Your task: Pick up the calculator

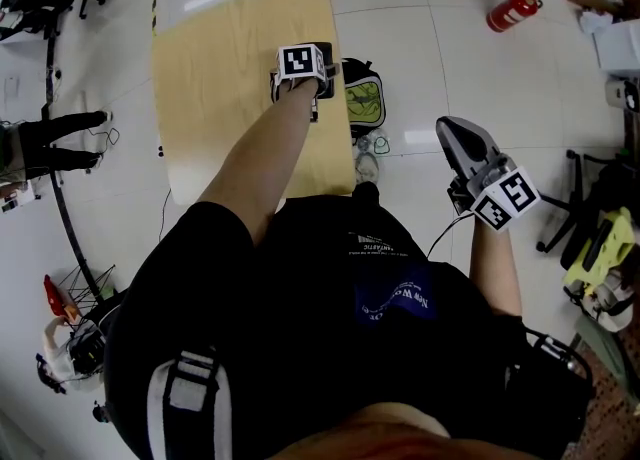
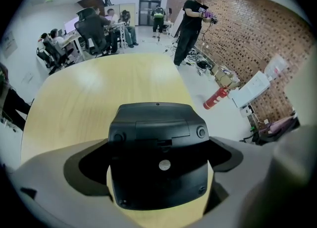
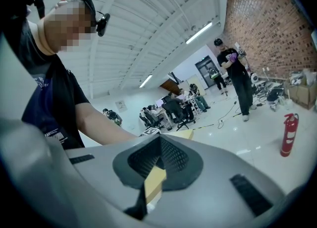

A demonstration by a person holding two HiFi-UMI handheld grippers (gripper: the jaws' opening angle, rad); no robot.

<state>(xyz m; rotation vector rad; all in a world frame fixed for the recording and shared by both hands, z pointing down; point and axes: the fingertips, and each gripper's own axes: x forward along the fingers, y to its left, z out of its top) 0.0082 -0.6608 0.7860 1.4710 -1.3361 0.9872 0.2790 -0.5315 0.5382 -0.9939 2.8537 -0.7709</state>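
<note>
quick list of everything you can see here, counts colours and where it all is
light wooden table: 1, pale yellow-brown, on the white floor ahead
black plastic calculator: 1, black, gripped above the table, back side showing
green and black bag: 1, on the floor by the table's right edge
red fire extinguisher: 1, red, on the floor far right
standing bystander: 1, black clothes, near the brick wall
left claw: 1, grey, shut on the calculator
right claw: 1, grey, shut, empty, off the table's right
</note>
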